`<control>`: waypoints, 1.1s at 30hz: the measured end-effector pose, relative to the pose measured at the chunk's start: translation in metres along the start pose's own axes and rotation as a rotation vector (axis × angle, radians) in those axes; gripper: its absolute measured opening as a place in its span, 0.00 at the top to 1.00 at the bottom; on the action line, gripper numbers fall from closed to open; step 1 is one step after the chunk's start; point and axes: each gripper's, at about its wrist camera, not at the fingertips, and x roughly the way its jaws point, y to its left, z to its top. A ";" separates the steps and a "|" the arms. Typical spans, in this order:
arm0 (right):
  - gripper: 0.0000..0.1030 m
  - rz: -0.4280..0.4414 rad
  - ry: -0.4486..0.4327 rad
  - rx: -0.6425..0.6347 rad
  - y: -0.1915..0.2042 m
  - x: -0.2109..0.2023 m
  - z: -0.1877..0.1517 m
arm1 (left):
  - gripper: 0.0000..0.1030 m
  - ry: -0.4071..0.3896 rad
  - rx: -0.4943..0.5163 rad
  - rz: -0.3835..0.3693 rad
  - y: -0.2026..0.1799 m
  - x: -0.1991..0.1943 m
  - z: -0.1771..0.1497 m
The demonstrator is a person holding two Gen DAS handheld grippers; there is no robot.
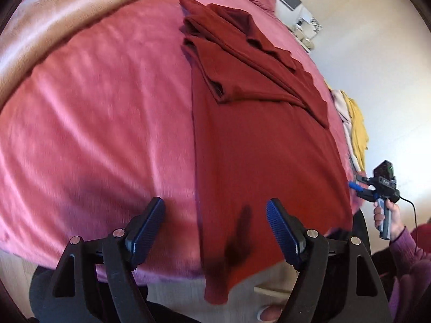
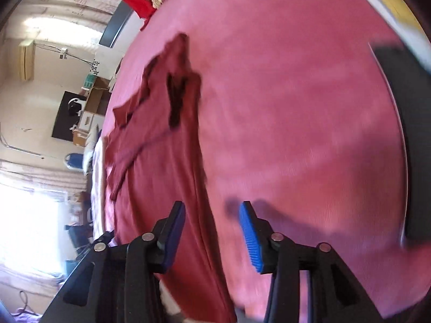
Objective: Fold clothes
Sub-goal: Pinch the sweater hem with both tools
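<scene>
Both views blurred, red garment [image 1: 258, 148] hem overhanging bed [image 1: 94, 134]

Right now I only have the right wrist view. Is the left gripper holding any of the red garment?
Observer: No. The left gripper is open, with nothing between its pads.
Operator: Is the garment's near end lying flat on the bed?
Observer: No. The dark red garment hangs past the near edge of the pink bedspread.
Operator: Is there anything else on the bed that I can't see?
Observer: A pale pink blanket lies at the far corner, apart from the garment.
</scene>
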 end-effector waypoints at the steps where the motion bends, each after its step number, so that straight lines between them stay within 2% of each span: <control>1: 0.53 0.032 0.034 0.008 -0.002 0.005 -0.008 | 0.22 -0.004 -0.018 -0.019 0.001 -0.001 -0.002; 3: 0.53 0.086 0.084 0.017 -0.006 0.015 -0.019 | 0.19 -0.010 -0.077 -0.077 0.007 0.001 -0.003; 6: 0.51 0.120 0.085 -0.011 -0.004 0.023 -0.028 | 0.17 -0.024 -0.125 -0.113 0.010 0.001 -0.008; 9: 0.50 0.112 0.101 -0.037 0.004 0.025 -0.031 | 0.17 0.039 -0.092 -0.156 -0.002 0.001 -0.017; 12: 0.49 0.119 0.153 -0.061 0.012 0.032 -0.036 | 0.17 0.115 0.007 -0.122 -0.018 0.006 -0.035; 15: 0.49 0.109 0.196 -0.096 0.016 0.043 -0.046 | 0.17 0.126 -0.023 -0.125 -0.017 0.009 -0.038; 25: 0.48 0.161 0.149 -0.093 0.011 0.047 -0.046 | 0.17 0.101 -0.083 -0.145 -0.019 0.020 -0.037; 29: 0.48 0.134 0.147 -0.125 0.015 0.047 -0.049 | 0.19 0.118 -0.042 -0.062 -0.032 0.025 -0.036; 30: 0.48 0.122 0.146 -0.138 0.017 0.047 -0.050 | 0.24 0.122 -0.028 -0.027 -0.036 0.025 -0.036; 31: 0.50 0.113 0.146 -0.145 0.017 0.047 -0.050 | 0.46 0.122 -0.026 0.021 -0.036 0.024 -0.036; 32: 0.56 0.095 0.143 -0.155 0.018 0.048 -0.051 | 0.88 0.118 -0.037 0.103 -0.032 0.020 -0.037; 33: 0.60 0.078 0.139 -0.152 0.017 0.047 -0.052 | 0.93 0.118 -0.068 0.122 -0.024 0.017 -0.038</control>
